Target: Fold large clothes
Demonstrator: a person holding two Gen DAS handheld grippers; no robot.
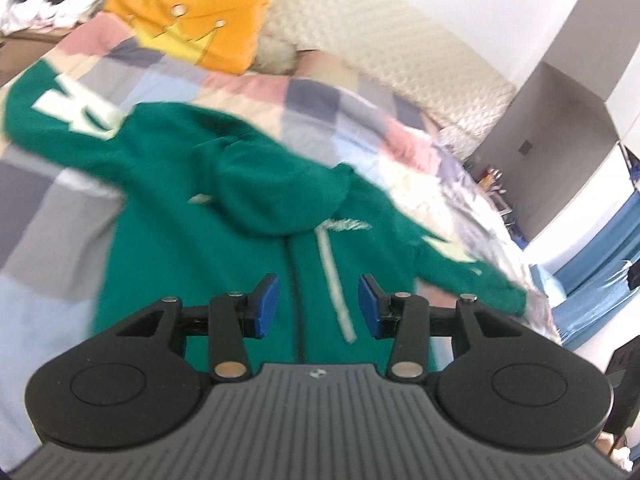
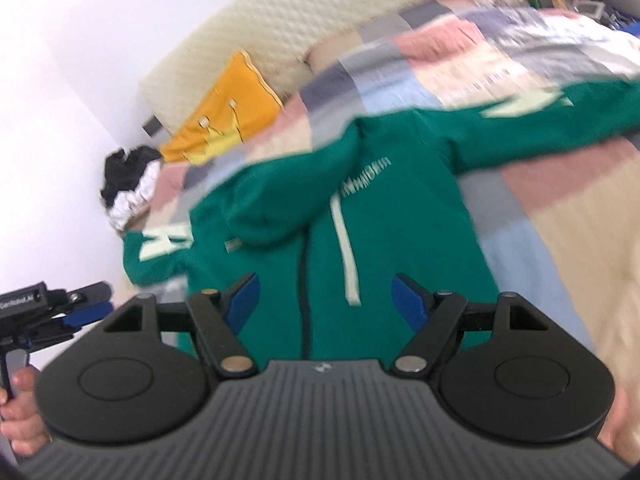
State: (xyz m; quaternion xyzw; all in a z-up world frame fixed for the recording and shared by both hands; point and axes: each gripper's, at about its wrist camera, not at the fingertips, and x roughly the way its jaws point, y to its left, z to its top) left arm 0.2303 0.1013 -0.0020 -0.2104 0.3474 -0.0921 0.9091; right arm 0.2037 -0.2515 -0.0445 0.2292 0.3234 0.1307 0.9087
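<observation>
Bright even daylight, heavy motion blur, fisheye bending at edges.

Black left gripper [image 1: 319, 306] and right gripper [image 2: 325, 304], blue-padded jaws, ribbed grey bodies.

Both wrist cameras look forward and downward along their own fingers from above the foot end of the bed [image 1: 312, 92], fairly near the hoodie [image 1: 192, 208]. The left view tilts rightward, the right view leftward. Both share the hoodie, orange pillow [image 2: 232, 108] and headboard [image 2: 304, 20]; the right view also catches the left gripper [image 2: 86, 304] at its left edge.
</observation>
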